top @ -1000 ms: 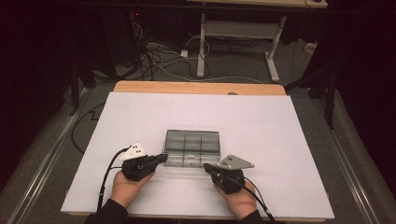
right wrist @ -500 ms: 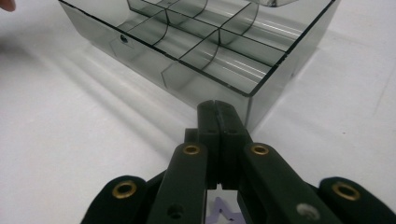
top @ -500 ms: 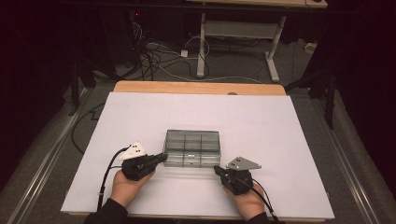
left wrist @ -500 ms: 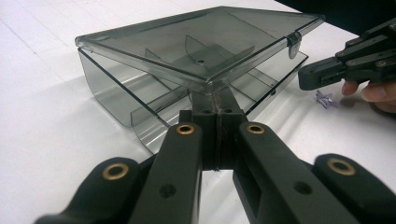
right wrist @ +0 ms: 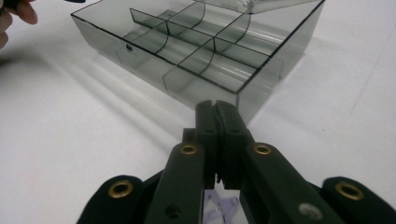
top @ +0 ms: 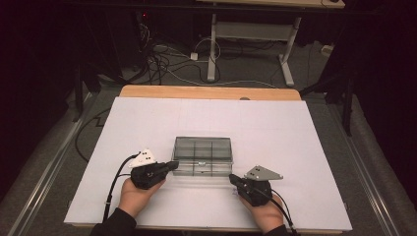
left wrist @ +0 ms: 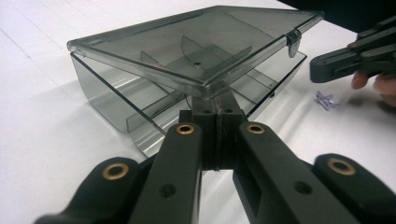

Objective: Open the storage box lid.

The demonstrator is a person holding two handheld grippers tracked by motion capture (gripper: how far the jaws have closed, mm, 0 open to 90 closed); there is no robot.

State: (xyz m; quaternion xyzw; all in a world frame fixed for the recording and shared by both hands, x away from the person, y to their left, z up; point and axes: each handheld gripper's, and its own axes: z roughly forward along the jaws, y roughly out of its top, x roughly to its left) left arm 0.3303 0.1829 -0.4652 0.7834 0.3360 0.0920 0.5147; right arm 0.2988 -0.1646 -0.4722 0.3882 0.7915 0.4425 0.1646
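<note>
No brand, label or readable writing that I can make out on the smoky clear compartment box (top: pixel 202 156) or on either tool. The box sits mid-table on the white table (top: pixel 295 128), its divided compartments visible in the right gripper view.

Left hand-held gripper (top: pixel 173 165): held level by the left hand (top: pixel 134 194), jaws closed together, tips tucked under the near corner of the lid (left wrist: pixel 196 46), which stands tilted up off the base.

Right hand-held gripper (top: pixel 231 177): jaws closed with nothing between them, tips just short of the box's near right corner, not touching that I can see. Right hand (top: pixel 263 216) low, angled toward the box. A small purple piece (left wrist: pixel 325 100) lies on the table beside the box.
</note>
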